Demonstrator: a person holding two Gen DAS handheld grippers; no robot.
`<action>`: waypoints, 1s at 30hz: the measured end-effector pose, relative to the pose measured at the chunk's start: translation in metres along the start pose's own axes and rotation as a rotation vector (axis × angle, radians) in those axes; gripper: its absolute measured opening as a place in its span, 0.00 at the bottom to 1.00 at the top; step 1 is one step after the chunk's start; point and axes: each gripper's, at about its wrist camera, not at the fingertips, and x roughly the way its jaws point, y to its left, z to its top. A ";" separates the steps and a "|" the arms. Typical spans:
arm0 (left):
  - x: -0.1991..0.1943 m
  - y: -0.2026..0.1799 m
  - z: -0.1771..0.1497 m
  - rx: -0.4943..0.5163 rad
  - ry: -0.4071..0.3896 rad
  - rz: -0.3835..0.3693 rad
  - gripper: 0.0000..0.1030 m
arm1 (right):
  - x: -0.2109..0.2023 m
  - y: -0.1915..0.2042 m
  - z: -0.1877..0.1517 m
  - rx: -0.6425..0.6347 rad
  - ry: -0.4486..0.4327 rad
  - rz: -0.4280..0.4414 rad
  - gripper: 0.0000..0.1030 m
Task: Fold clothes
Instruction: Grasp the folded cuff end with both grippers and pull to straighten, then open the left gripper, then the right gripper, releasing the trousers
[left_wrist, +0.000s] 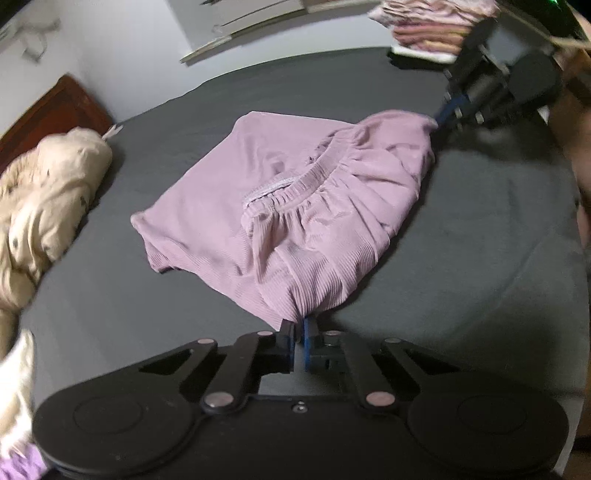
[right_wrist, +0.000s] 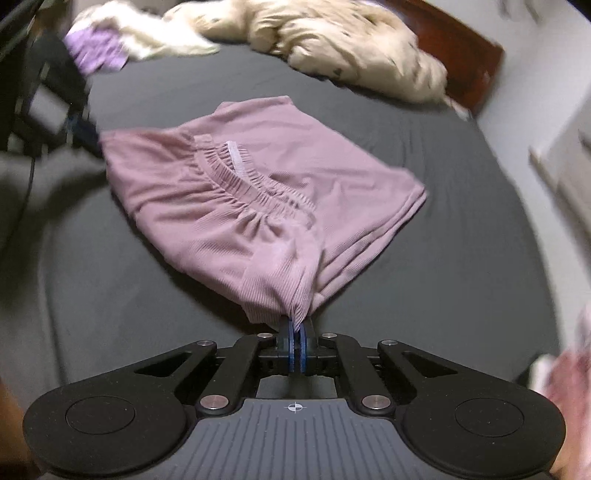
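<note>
Hand-held gripper (left_wrist: 300, 334) pinching shorts (left_wrist: 280, 206) — corner

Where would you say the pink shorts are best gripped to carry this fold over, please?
At the two outer corners of the folded edge of the pink shorts, from opposite sides, as the left gripper and right gripper grip now. The gathered waistband lies mid-garment; pinching the corners probably keeps the layers together.

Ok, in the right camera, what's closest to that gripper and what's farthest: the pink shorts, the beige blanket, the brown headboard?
1. Pink shorts: pinched in the right gripper, middle of the bed.
2. Beige blanket: bunched at the bed's far edge.
3. Brown headboard: behind the blanket, upper right.
</note>
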 end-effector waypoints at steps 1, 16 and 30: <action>-0.004 0.001 0.001 0.028 0.002 0.003 0.05 | -0.005 0.001 0.001 -0.033 -0.003 -0.006 0.02; 0.007 0.009 -0.013 0.086 0.111 -0.031 0.03 | 0.016 -0.003 -0.019 -0.030 0.093 0.046 0.04; -0.031 -0.007 -0.019 0.212 -0.012 0.043 0.51 | -0.019 0.010 -0.022 -0.070 0.029 0.077 0.04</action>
